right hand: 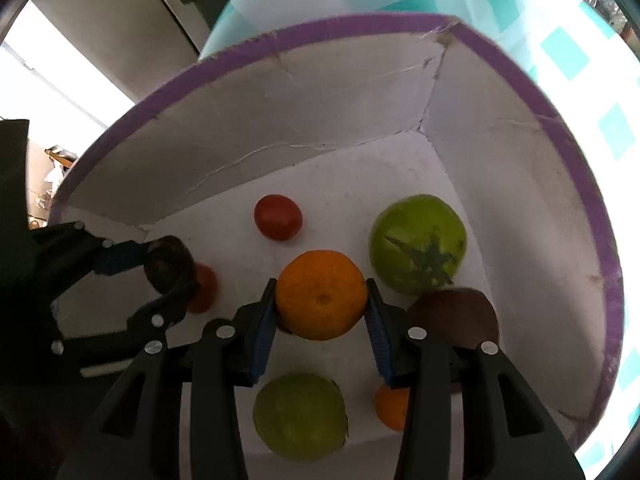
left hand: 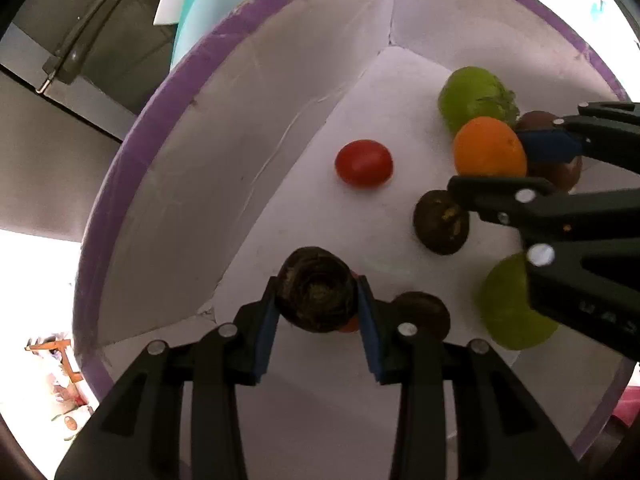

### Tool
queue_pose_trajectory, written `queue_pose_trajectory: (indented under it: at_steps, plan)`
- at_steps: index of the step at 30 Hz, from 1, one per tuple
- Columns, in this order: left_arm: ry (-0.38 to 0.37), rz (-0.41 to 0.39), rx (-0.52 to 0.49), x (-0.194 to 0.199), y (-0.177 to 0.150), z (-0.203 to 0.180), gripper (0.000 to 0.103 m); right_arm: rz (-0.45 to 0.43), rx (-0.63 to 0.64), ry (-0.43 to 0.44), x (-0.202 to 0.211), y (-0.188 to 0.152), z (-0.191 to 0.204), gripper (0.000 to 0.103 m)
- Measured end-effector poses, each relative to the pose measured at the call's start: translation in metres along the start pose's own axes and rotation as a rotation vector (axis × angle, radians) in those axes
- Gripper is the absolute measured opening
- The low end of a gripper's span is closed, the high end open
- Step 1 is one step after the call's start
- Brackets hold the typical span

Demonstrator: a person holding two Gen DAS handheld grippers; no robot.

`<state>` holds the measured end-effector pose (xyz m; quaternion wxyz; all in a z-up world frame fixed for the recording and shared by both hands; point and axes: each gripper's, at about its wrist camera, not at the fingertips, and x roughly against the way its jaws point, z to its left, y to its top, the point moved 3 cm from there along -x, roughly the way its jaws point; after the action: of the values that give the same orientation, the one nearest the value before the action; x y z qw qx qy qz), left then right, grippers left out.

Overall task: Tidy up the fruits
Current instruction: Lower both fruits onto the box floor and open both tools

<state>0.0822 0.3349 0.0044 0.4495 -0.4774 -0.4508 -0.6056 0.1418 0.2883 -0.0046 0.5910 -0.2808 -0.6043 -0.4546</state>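
Observation:
Both grippers are inside a white box with a purple rim (left hand: 132,152) (right hand: 360,26). My left gripper (left hand: 318,300) (right hand: 168,276) is shut on a dark brown fruit (left hand: 316,290) (right hand: 166,268). My right gripper (right hand: 320,300) (left hand: 490,158) is shut on an orange (right hand: 322,294) (left hand: 490,148). On the box floor lie a red tomato (left hand: 364,163) (right hand: 278,217), a green tomato (left hand: 474,96) (right hand: 418,242), a second green fruit (left hand: 508,308) (right hand: 300,416) and more dark brown fruits (left hand: 440,222) (left hand: 424,312) (right hand: 454,314).
A second small orange (right hand: 392,406) lies under my right gripper. A red fruit (right hand: 204,288) sits behind the left gripper's fruit. A teal checked cloth (right hand: 560,48) lies beyond the box. A grey cabinet with a handle (left hand: 76,44) stands at the left.

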Motion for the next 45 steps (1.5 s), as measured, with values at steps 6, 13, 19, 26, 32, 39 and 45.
queue_pose_trajectory:
  at_steps: [6, 13, 19, 26, 32, 39, 45]
  plan:
    - [-0.010, 0.012, 0.014, -0.003, 0.001, 0.007, 0.040, 0.087, -0.011, -0.017, -0.015, 0.002, -0.003, 0.041]
    - [-0.041, -0.003, 0.024, 0.004, 0.008, 0.012, 0.038, 0.157, -0.050, -0.022, -0.020, 0.009, -0.003, 0.042]
    - [-0.058, 0.035, 0.067, -0.006, 0.024, 0.017, 0.038, 0.137, -0.104, 0.026, -0.023, 0.019, -0.004, 0.042]
    - [-0.128, 0.086, 0.156, -0.018, 0.018, 0.037, 0.039, 0.127, -0.112, 0.034, -0.029, 0.026, 0.001, 0.042]
    - [-0.134, 0.082, 0.200, -0.018, 0.014, 0.051, 0.049, 0.111, -0.056, 0.004, -0.032, 0.041, 0.008, 0.045]
    - [-0.169, 0.089, 0.232, -0.024, 0.015, 0.052, 0.058, 0.069, -0.047, 0.007, -0.023, 0.051, 0.017, 0.054]
    - [-0.229, 0.014, 0.280, -0.014, 0.006, 0.052, 0.079, -0.061, -0.051, 0.045, 0.009, 0.060, 0.025, 0.075]
